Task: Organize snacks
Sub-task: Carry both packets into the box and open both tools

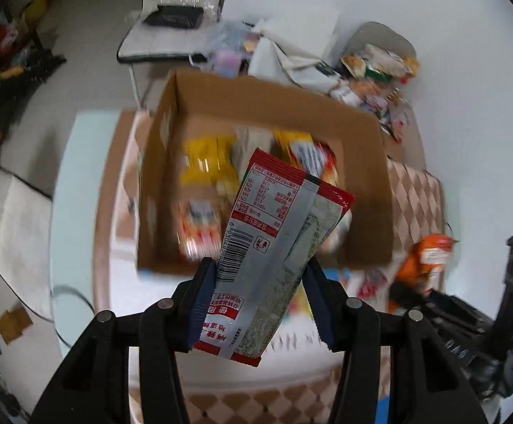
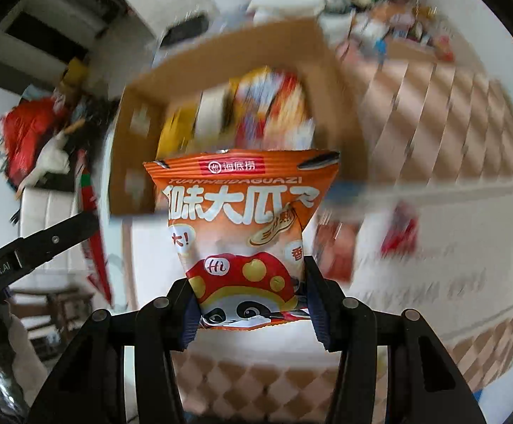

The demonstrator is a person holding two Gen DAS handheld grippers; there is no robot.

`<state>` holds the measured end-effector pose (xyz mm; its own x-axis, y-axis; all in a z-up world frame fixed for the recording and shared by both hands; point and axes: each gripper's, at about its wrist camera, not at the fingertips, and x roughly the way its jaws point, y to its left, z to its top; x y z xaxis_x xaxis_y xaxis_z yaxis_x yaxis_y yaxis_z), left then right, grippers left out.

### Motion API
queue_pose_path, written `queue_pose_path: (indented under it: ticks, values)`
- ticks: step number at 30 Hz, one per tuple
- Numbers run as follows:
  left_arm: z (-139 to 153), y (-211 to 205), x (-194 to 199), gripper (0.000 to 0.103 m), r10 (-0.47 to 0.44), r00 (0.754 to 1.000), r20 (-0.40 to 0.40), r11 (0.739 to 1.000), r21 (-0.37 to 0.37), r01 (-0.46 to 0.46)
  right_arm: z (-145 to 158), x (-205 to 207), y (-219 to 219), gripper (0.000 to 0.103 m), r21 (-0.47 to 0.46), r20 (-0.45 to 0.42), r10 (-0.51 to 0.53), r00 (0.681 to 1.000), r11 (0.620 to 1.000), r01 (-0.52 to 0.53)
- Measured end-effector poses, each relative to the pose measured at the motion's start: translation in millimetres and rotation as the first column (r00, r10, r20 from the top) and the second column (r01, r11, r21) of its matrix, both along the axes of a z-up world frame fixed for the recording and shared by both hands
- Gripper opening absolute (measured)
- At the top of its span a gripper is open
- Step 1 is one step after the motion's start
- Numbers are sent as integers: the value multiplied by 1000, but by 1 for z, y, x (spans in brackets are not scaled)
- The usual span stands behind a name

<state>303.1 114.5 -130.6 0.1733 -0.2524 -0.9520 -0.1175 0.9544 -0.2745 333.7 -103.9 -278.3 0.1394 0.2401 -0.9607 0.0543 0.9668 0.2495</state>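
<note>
My left gripper (image 1: pixel 260 275) is shut on a red and silver snack packet (image 1: pixel 274 233), held back side up above the near edge of an open cardboard box (image 1: pixel 369 176). The box holds several snack packs, yellow and red ones (image 1: pixel 207 166). My right gripper (image 2: pixel 247 286) is shut on an orange sunflower-seed bag (image 2: pixel 242 212) with a panda print, held upright in front of the same box (image 2: pixel 327 70). The orange bag in the right gripper also shows in the left wrist view (image 1: pixel 422 258) at the right. The scene is motion-blurred.
The box stands on a table with a checkered brown cloth (image 1: pixel 415 194). A heap of loose snacks (image 1: pixel 380 70) lies at the table's far right. More packets (image 2: pixel 397 233) lie on the cloth right of the box. White chairs (image 1: pixel 171 17) stand behind.
</note>
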Motion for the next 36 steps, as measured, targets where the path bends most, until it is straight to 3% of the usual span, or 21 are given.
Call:
queue_pose_path:
  ticks: [5,13,20,22,24,28,36]
  values:
    - [-36,18,74,48,19,997,-68,998,65,-15,-8,83,-14,54,-73,5,-33,999,997,33]
    - [-91,37,129,48,52,984,-171,988,154,-26,-59,162,-21,54,-186,-56,-46,997,982,35]
    - [-127,40,144,50,30,962,-271,988,153,12,-89,179,-23,56,-185,-86,-70,994,981,53]
    - [-135,42,143,50,44,958,-284,990,144,-3,-97,183,-21,66,-166,-122,-61,991,985,40]
    - [-136,41,143,53,38,959,-280,989,146,3,-100,185,-16,81,-136,-137,-37,990,990,18]
    - [-135,41,142,81,17,963,-267,991,131,19,-97,182,-5,88,-166,-128,-18,992,986,-3]
    - [-117,44,140,82,16,976,-215,994,113,9,-92,179,2,90,-161,-128,-8,992,987,-13]
